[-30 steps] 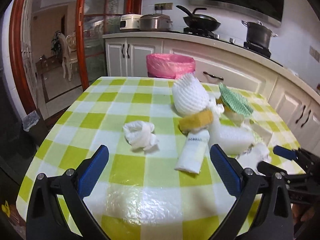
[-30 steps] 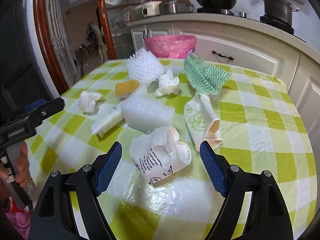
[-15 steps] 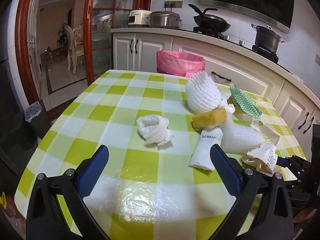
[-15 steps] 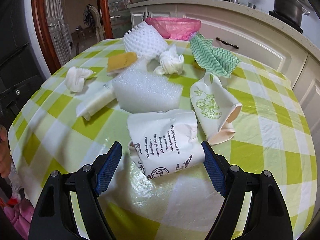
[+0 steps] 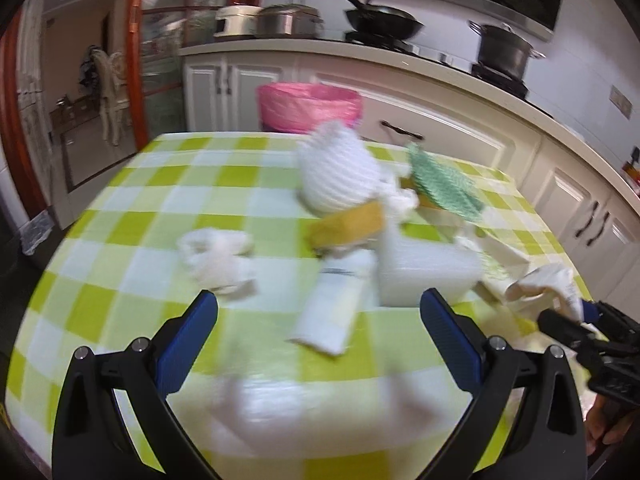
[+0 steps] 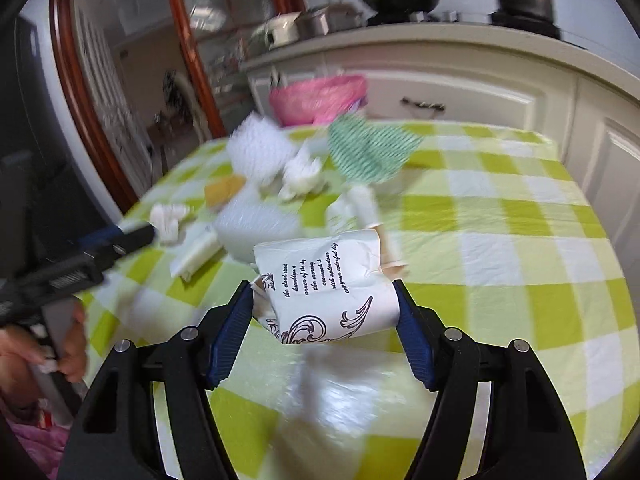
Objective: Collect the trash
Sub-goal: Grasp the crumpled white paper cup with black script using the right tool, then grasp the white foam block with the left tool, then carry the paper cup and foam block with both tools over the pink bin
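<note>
My right gripper [image 6: 324, 312] is shut on a crumpled white paper cup with black script [image 6: 324, 280] and holds it just above the checked table [image 6: 500, 240]. The cup also shows at the right of the left wrist view [image 5: 548, 280]. My left gripper [image 5: 320, 328] is open and empty above the table's near edge, facing a flat white packet [image 5: 336, 308], a crumpled tissue [image 5: 218, 256], a yellow sponge [image 5: 348, 224], a white foam block [image 5: 428, 272] and a white foam net [image 5: 340, 172]. The pink-lined bin [image 5: 308, 104] stands beyond the table's far edge.
A green-striped cloth [image 6: 372, 148], another tissue [image 6: 300, 176] and a second paper cup [image 6: 368, 208] lie on the table [image 5: 120, 208]. Kitchen cabinets and a counter [image 5: 460, 128] with pots run behind. A wooden door frame [image 6: 76, 92] is at the left.
My right gripper has closed on the printed paper cup and lifted it. My left gripper has moved closer to the trash pile; both views are blurred by motion.
</note>
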A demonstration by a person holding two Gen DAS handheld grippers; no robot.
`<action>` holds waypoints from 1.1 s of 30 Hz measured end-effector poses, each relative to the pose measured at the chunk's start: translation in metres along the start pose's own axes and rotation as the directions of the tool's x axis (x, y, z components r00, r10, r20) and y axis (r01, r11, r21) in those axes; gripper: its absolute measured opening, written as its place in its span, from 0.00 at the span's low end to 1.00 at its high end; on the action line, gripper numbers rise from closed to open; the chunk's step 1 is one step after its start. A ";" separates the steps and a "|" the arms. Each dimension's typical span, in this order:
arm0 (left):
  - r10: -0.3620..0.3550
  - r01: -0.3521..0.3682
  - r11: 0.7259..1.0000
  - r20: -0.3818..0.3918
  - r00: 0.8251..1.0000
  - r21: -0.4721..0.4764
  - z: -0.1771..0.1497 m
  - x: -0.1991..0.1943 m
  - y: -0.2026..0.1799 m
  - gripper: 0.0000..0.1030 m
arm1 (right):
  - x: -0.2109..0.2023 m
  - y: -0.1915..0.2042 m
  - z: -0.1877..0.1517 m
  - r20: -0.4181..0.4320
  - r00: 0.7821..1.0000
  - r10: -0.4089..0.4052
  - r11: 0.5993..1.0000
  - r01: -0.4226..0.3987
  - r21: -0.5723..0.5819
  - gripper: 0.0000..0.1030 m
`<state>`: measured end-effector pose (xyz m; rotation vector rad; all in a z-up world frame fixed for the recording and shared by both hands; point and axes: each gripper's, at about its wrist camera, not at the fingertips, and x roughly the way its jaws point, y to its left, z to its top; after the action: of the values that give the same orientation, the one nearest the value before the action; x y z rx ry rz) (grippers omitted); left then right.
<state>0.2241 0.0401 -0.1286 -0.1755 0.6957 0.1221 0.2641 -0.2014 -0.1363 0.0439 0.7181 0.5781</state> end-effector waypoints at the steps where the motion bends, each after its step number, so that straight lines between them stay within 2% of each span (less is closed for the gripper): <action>1: -0.017 0.017 1.000 -0.005 1.000 0.007 0.002 0.004 -0.009 0.95 | -0.007 -0.007 0.000 0.013 1.000 -0.003 1.000 0.003 0.021 0.64; 5: -0.033 0.034 0.997 -0.023 0.999 0.068 0.010 0.027 -0.046 0.95 | -0.025 -0.028 -0.002 0.046 0.999 -0.011 0.997 0.007 0.075 0.64; 9: -0.038 0.043 0.996 -0.061 0.997 0.083 0.015 0.054 -0.071 0.95 | -0.033 -0.041 -0.002 0.069 0.998 -0.017 0.995 0.010 0.094 0.64; 15: 0.010 0.004 0.991 -0.106 0.994 0.134 0.013 0.079 -0.094 0.95 | -0.039 -0.051 -0.002 0.082 0.997 -0.010 0.994 0.001 0.109 0.64; 16: 0.010 0.005 0.991 -0.111 0.994 0.137 0.012 0.080 -0.094 0.91 | -0.039 -0.051 -0.003 0.083 0.996 -0.010 0.994 0.001 0.108 0.64; 17: 0.007 0.009 0.990 -0.109 0.994 0.143 0.011 0.080 -0.094 0.77 | -0.040 -0.052 -0.002 0.086 0.996 -0.009 0.994 -0.001 0.108 0.64; 18: 0.004 0.013 0.988 -0.108 0.994 0.154 0.010 0.079 -0.095 0.78 | -0.040 -0.053 -0.002 0.088 0.996 -0.007 0.994 -0.002 0.107 0.64; 25: -0.042 0.040 0.974 0.002 0.999 0.224 0.005 0.042 -0.096 0.78 | -0.035 -0.046 0.000 0.092 0.996 0.012 0.995 -0.021 0.101 0.64; 30: -0.083 0.069 0.981 0.072 0.994 0.181 0.012 0.012 -0.078 0.78 | -0.030 -0.028 0.008 0.094 0.995 0.021 0.997 -0.027 0.068 0.64; 33: -0.084 0.068 0.986 0.106 0.991 0.149 0.019 -0.003 -0.064 0.78 | -0.028 -0.018 0.014 0.098 0.995 0.018 0.999 -0.023 0.049 0.64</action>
<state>0.2446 -0.0193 -0.1047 -0.0549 0.5823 0.0075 0.2646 -0.2288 -0.1128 0.1252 0.6377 0.5736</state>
